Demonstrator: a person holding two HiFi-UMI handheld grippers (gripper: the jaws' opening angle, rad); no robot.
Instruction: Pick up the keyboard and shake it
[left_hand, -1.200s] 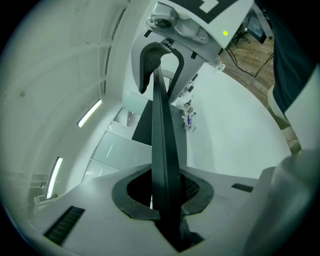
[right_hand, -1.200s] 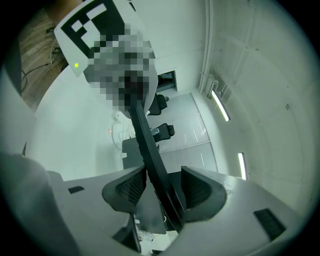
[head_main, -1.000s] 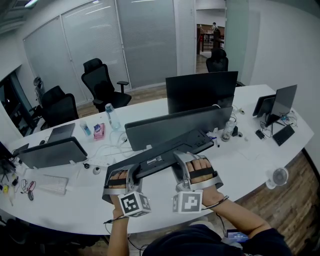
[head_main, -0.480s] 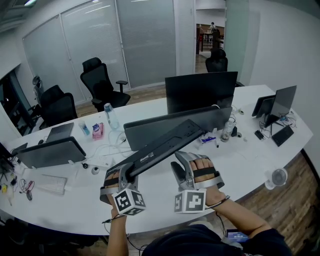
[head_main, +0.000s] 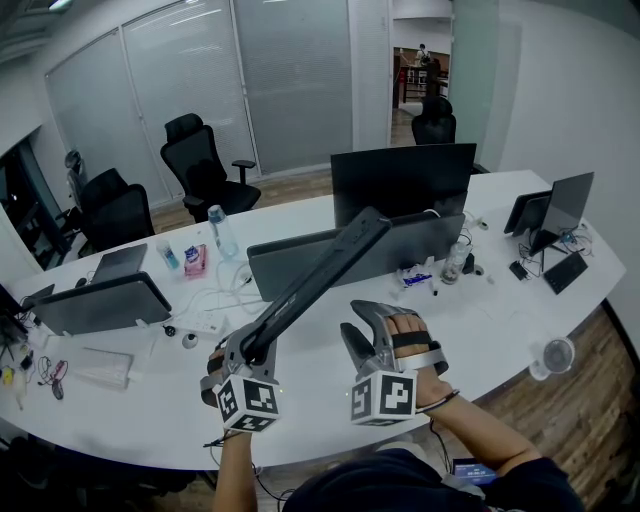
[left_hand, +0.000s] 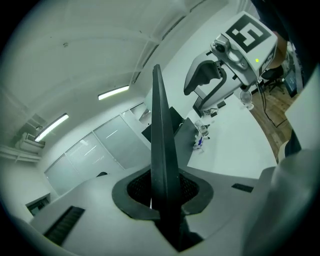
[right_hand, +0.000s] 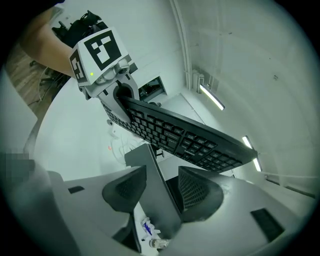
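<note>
The black keyboard (head_main: 310, 277) is off the desk and tilts steeply, its far end up by the monitors. My left gripper (head_main: 248, 348) is shut on its near end. In the left gripper view the keyboard (left_hand: 161, 165) stands edge-on between the pads, with the left gripper (left_hand: 162, 200) clamped on it. My right gripper (head_main: 358, 328) hovers to the right of the keyboard, open and empty, apart from it. In the right gripper view the keyboard (right_hand: 185, 137) shows its keys above the right gripper (right_hand: 161, 187), whose jaws stand wide.
Two dark monitors (head_main: 400, 185) stand behind on the curved white desk (head_main: 480, 330). A water bottle (head_main: 222, 232), laptops (head_main: 100, 300), cables and a small fan (head_main: 556, 354) lie around. Office chairs (head_main: 205, 175) stand beyond the desk.
The keyboard has swung from nearly level across both grippers to a steep tilt with its far end raised. The left gripper rolled with it. The right gripper stayed in place, now apart from the keyboard.
</note>
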